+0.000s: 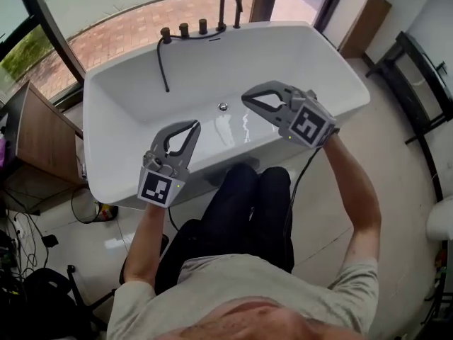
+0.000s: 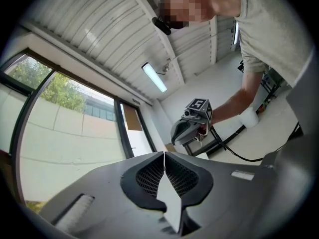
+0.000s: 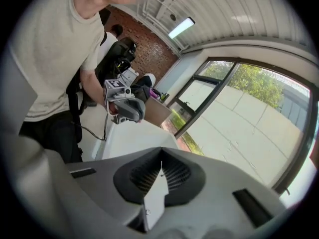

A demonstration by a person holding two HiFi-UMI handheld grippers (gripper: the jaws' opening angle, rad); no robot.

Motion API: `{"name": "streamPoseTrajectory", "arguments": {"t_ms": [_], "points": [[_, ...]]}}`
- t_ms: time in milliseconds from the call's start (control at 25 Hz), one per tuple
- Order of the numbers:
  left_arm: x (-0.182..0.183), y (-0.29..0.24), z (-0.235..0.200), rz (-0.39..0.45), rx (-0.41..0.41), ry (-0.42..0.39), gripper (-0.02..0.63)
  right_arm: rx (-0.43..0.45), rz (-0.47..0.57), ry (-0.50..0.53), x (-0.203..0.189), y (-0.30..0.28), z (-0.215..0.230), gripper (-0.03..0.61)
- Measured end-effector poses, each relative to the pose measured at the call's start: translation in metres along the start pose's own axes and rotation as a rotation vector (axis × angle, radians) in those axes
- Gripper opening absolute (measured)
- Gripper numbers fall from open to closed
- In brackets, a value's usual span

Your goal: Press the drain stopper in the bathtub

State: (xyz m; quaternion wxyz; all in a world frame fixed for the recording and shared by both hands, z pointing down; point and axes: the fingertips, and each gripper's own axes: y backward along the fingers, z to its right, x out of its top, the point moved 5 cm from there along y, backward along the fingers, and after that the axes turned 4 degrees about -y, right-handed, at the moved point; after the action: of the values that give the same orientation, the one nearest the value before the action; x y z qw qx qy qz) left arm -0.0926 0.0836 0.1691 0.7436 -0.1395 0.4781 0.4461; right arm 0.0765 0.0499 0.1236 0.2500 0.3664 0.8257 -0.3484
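A white bathtub point(image 1: 141, 69) fills the upper head view, and the small round metal drain stopper point(image 1: 223, 107) sits on its floor near the middle. My left gripper point(image 1: 195, 124) hovers over the tub's near rim, shut and empty, its tips a little left of and nearer than the stopper. My right gripper point(image 1: 245, 98) is shut and empty too, just right of the stopper and above it. Both point upward: the left gripper view shows shut jaws point(image 2: 164, 154) against ceiling and window, with the right gripper point(image 2: 192, 126) beyond. The right gripper view shows shut jaws point(image 3: 160, 162) and the left gripper point(image 3: 124, 107).
A dark faucet point(image 1: 230, 6), three knobs point(image 1: 184, 29) and a hand-shower hose point(image 1: 163, 66) stand on the tub's far rim. A wooden cabinet point(image 1: 42, 137) is at left, a black rack point(image 1: 417, 83) at right. The person's legs point(image 1: 241, 211) press against the tub's front.
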Motion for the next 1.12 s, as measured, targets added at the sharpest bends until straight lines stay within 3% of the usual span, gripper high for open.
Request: {"name": "streamPoseTrajectory", "arguments": {"t_ms": [280,440,1120], "points": [[0.098,0.008,0.021,0.199,-0.074,-0.036,0.015,-0.023,0.282,-0.173,0.107,0.069,-0.074,0.0],[0.133,0.01,0.034,0.279,-0.119,-0.028,0.015,-0.042,0.364,-0.172,0.139,0.1,-0.107,0.0],[0.197,0.02,0.055,0.378,-0.181,-0.02,0.015,-0.173,0.456,-0.21,0.152,0.135,-0.114,0.0]]}}
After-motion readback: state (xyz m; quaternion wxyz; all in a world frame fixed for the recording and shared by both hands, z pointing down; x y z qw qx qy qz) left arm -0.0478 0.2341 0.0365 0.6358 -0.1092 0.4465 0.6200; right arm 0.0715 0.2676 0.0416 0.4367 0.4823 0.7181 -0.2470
